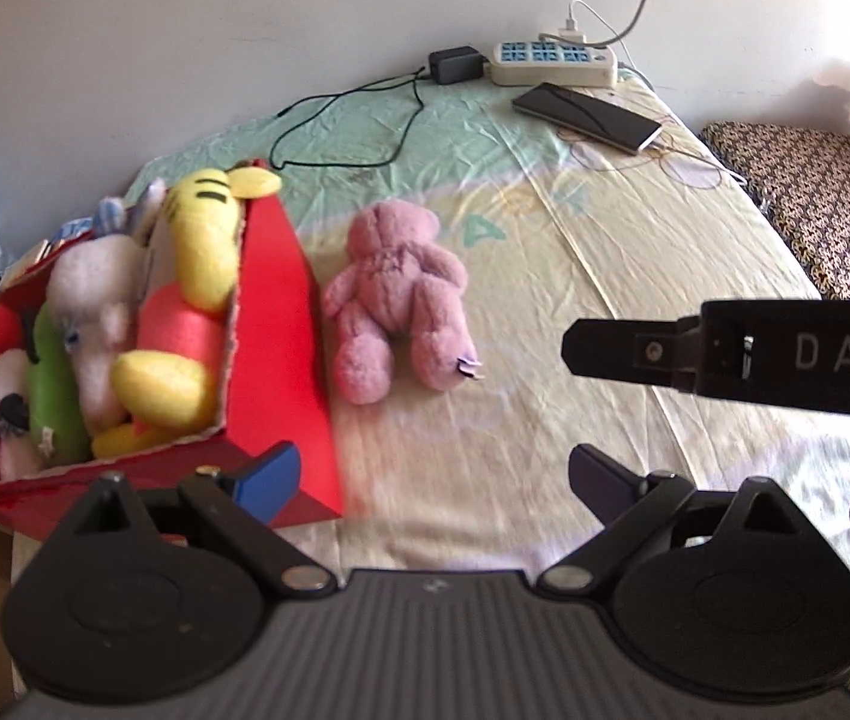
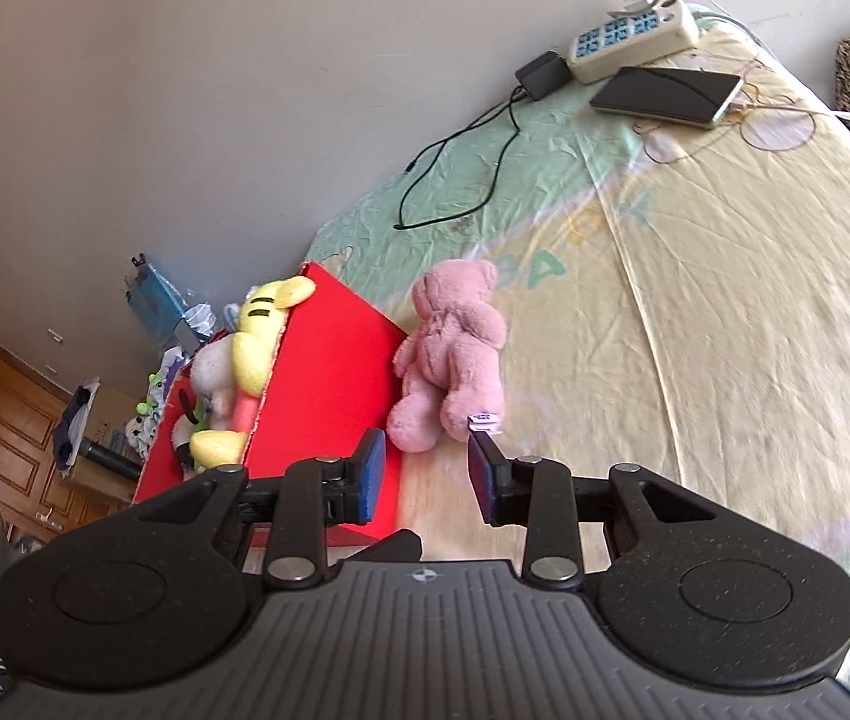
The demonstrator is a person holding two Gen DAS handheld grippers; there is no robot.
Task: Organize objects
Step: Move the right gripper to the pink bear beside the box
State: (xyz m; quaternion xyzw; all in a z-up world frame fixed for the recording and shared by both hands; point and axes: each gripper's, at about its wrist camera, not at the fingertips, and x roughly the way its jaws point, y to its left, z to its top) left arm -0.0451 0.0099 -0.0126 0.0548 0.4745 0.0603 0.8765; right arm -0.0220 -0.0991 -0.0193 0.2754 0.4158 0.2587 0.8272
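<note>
Right wrist view: a fuzzy pink plush bear (image 2: 452,354) lies face down on the bed's pale yellow sheet (image 2: 725,330), just beside the toy-filled red cardboard box (image 2: 329,360). The right gripper (image 2: 425,477), jaws released and empty, lines up on its legs, likely to lift it in. The left gripper (image 1: 431,471) hangs spread, empty.

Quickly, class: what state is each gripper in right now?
Left gripper: open, holding nothing.
Right gripper: open, empty, just short of the pink plush bear.
</note>
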